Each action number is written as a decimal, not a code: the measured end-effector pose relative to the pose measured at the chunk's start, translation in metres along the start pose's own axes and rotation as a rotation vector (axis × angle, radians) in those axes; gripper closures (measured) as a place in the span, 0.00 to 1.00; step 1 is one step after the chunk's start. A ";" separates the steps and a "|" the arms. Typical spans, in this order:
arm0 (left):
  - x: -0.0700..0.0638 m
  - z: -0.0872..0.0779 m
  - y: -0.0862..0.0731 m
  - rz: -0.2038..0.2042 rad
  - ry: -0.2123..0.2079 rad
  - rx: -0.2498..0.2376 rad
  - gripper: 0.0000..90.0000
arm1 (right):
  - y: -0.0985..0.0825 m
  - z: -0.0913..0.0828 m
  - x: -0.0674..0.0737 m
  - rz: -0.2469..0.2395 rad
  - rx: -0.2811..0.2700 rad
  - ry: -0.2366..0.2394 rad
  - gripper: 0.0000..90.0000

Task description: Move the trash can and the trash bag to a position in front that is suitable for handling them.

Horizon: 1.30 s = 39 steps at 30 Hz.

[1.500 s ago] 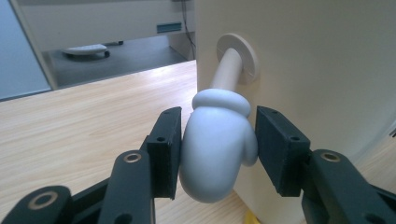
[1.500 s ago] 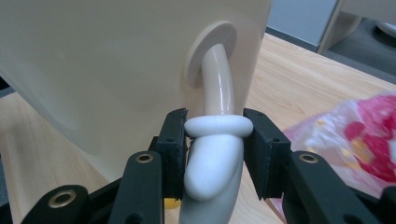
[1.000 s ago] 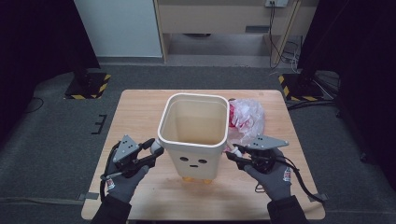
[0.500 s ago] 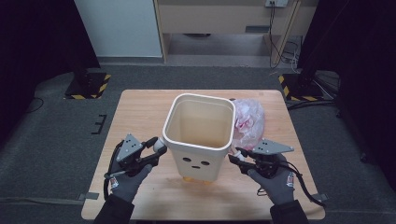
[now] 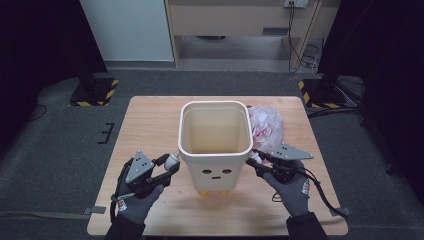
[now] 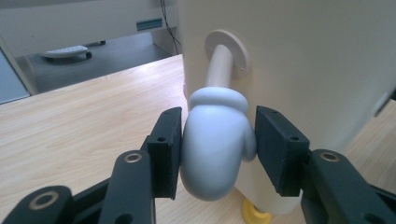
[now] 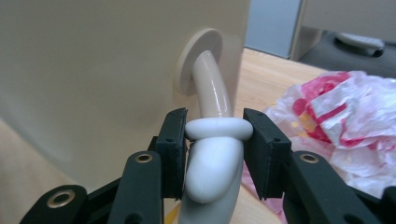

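A cream square bin [image 5: 215,152] with a small face on its front stands upright mid-table on yellow feet [image 5: 215,192]. A thin arm ending in a pale mitten sticks out of each side wall. My left gripper [image 5: 171,162] is shut on the left mitten [image 6: 215,158], one pad on either side of it, close to the bin wall [image 6: 303,70]. My right gripper [image 5: 256,159] is shut on the cuff ring of the right mitten [image 7: 212,163], beside the other wall [image 7: 93,70]. The bin looks empty inside.
A crumpled clear plastic bag [image 5: 267,127] with red and pink print lies on the wooden table [image 5: 150,125] just right of the bin, behind my right gripper, and also appears in the right gripper view [image 7: 345,121]. Dark floor surrounds the table; stands sit at the far corners.
The bin and both grippers have drifted slightly to the right in the high view. Both grips on the mittens look the same.
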State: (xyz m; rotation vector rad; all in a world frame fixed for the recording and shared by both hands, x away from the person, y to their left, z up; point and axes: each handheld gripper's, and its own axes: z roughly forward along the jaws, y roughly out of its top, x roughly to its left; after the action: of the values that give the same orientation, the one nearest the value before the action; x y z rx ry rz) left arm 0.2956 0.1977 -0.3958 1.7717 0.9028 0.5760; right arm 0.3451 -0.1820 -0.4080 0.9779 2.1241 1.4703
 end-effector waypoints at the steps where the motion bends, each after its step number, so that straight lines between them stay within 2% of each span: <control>1: -0.002 -0.001 0.000 0.004 0.003 0.003 0.58 | 0.000 0.001 -0.001 -0.001 -0.004 -0.007 0.68; 5: -0.008 -0.005 -0.001 0.005 0.011 0.005 0.58 | 0.001 0.005 -0.003 -0.005 -0.012 -0.013 0.68; 10: -0.004 -0.007 -0.002 0.000 -0.009 -0.007 0.58 | 0.002 0.005 -0.004 0.011 -0.012 -0.002 0.67; 11: -0.003 -0.009 -0.001 -0.004 -0.017 -0.016 0.58 | 0.003 0.003 -0.005 0.011 -0.028 0.000 0.63; 12: 0.002 -0.018 0.003 -0.015 -0.020 -0.065 0.57 | 0.009 -0.005 -0.007 0.049 -0.066 0.028 0.55; 13: 0.006 -0.025 0.006 -0.011 -0.006 -0.088 0.55 | 0.013 -0.011 -0.009 0.052 -0.090 0.023 0.54; 14: 0.006 -0.025 0.006 -0.011 -0.006 -0.088 0.53 | 0.017 -0.018 -0.011 0.054 -0.116 0.013 0.54; 17: 0.022 -0.046 0.012 -0.035 0.049 -0.151 0.49 | 0.025 -0.038 -0.021 0.089 -0.189 -0.027 0.52; 19: 0.034 -0.056 0.011 -0.062 0.092 -0.165 0.48 | 0.025 -0.044 -0.031 0.094 -0.215 -0.079 0.51; 20: 0.046 -0.059 0.005 -0.103 0.126 -0.153 0.47 | 0.022 -0.044 -0.036 0.105 -0.215 -0.101 0.51; 21: 0.046 -0.059 0.005 -0.103 0.126 -0.153 0.46 | 0.018 -0.043 -0.042 0.117 -0.212 -0.121 0.50; 22: 0.053 -0.059 0.000 -0.110 0.143 -0.140 0.46 | 0.013 -0.039 -0.047 0.128 -0.201 -0.145 0.50; 23: 0.065 -0.054 -0.012 -0.125 0.176 -0.117 0.45 | 0.007 -0.035 -0.053 0.132 -0.185 -0.166 0.50; 24: 0.065 -0.054 -0.012 -0.125 0.176 -0.117 0.44 | 0.000 -0.029 -0.058 0.133 -0.163 -0.187 0.51; 25: 0.070 -0.050 -0.019 -0.135 0.187 -0.103 0.44 | -0.007 -0.022 -0.062 0.133 -0.142 -0.213 0.52; 26: 0.075 -0.047 -0.027 -0.137 0.194 -0.086 0.44 | -0.007 -0.022 -0.062 0.133 -0.142 -0.213 0.52; 28: 0.082 -0.040 -0.040 -0.156 0.195 -0.063 0.44 | -0.021 -0.007 -0.071 0.128 -0.097 -0.248 0.53; 29: 0.085 -0.037 -0.045 -0.161 0.197 -0.055 0.45 | -0.031 0.006 -0.077 0.098 -0.041 -0.283 0.53; 32: 0.090 -0.031 -0.054 -0.171 0.202 -0.052 0.45 | -0.037 0.019 -0.082 0.100 -0.014 -0.299 0.52; 35: 0.090 -0.026 -0.058 -0.167 0.188 -0.041 0.45 | -0.042 0.036 -0.090 0.096 0.015 -0.323 0.51; 36: 0.089 -0.025 -0.059 -0.161 0.181 -0.036 0.45 | -0.044 0.042 -0.092 0.102 0.030 -0.324 0.51; 37: 0.089 -0.022 -0.060 -0.145 0.171 -0.026 0.45 | -0.049 0.052 -0.098 0.095 0.076 -0.339 0.51; 38: 0.089 -0.022 -0.060 -0.145 0.171 -0.026 0.44 | -0.049 0.052 -0.098 0.095 0.076 -0.339 0.51; 39: 0.089 -0.021 -0.061 -0.139 0.170 -0.022 0.44 | -0.052 0.056 -0.100 0.091 0.100 -0.342 0.52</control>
State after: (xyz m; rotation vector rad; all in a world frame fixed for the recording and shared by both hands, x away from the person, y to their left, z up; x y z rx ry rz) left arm 0.3152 0.2922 -0.4476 1.6438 1.1230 0.6501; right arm 0.4328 -0.2285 -0.4849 1.2764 1.9392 1.1466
